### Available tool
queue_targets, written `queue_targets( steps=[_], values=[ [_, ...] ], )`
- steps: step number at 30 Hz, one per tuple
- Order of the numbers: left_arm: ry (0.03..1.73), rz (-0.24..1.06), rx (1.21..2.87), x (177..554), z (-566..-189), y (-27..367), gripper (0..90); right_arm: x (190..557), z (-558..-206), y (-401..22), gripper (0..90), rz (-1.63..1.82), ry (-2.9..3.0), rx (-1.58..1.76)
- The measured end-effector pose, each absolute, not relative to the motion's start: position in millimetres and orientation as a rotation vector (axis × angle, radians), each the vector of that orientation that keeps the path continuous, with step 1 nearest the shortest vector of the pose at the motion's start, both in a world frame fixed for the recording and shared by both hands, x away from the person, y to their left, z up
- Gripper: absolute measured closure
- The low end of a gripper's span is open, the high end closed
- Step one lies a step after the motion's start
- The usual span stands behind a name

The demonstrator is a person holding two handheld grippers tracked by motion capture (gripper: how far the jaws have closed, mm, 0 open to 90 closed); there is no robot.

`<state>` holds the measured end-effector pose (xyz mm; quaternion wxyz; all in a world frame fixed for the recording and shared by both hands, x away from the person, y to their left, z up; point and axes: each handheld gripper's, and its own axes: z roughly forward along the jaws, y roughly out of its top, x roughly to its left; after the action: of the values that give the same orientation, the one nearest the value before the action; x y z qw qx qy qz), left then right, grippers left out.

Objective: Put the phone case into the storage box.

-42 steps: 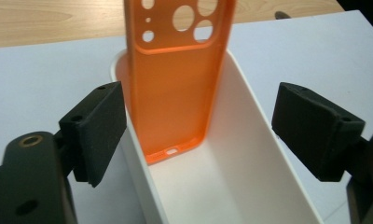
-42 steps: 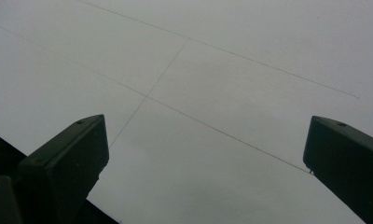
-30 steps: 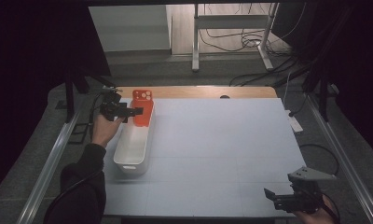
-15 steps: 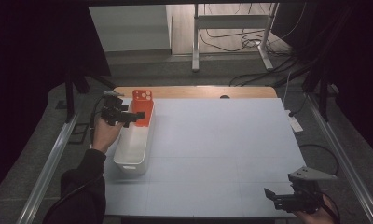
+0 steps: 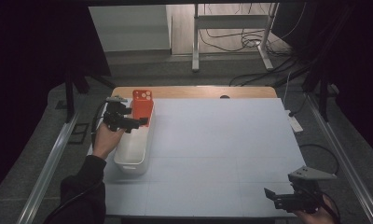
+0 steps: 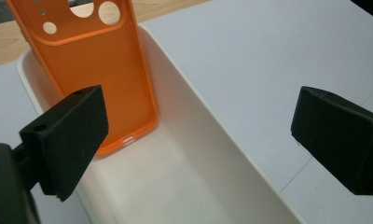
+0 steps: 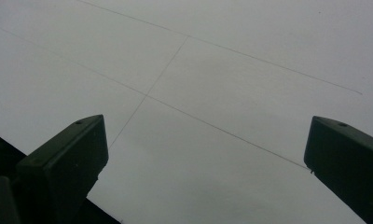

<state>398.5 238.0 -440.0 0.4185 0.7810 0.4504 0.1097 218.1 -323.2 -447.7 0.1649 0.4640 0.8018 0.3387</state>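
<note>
Left gripper view, item one: left gripper (image 6: 198, 135), jaws spread wide with nothing between them, poised above the long white bin (image 6: 231, 154); one jaw sits over the bin's interior, the other beyond the bin's side wall, over the table. Item two: orange phone case (image 6: 96, 70), inner face toward the camera, camera cut-outs at its upper end; it stands tilted inside the bin, lower edge on the bin floor, upper end leaning against the bin's far end wall and rising above the rim; the case is just beyond the nearer jaw, not touching it as far as can be told. Item three: white bin, otherwise bare inside; in the high view the bin (image 5: 134, 154) lies lengthwise along the left edge of the pale table (image 5: 222, 149), with the case (image 5: 142, 106) at its far end and the left gripper (image 5: 128, 122) just over the bin's left rim. Item four: right gripper (image 5: 287, 198), well apart from the bin at the table's near right corner, jaws likewise spread, bare tabletop beneath.

Step in hand, by judgement: the case rests in the bin and the jaws are free of it; either a release just completed or an approach to grasp. Next move, if a grasp: bring the jaws across the case's thin edges and close; if a release: lift the gripper away from the bin without knocking the leaning case.
</note>
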Motion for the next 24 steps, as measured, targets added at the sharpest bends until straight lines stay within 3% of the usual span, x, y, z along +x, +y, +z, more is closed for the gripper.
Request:
queue_targets(
  steps=[24],
  values=[
    [1.083,0.336,1.995,361.8,-441.7,230.2,1.4,217.4,-446.7,-322.4,0.0,0.966,2.279,1.32]
  ],
)
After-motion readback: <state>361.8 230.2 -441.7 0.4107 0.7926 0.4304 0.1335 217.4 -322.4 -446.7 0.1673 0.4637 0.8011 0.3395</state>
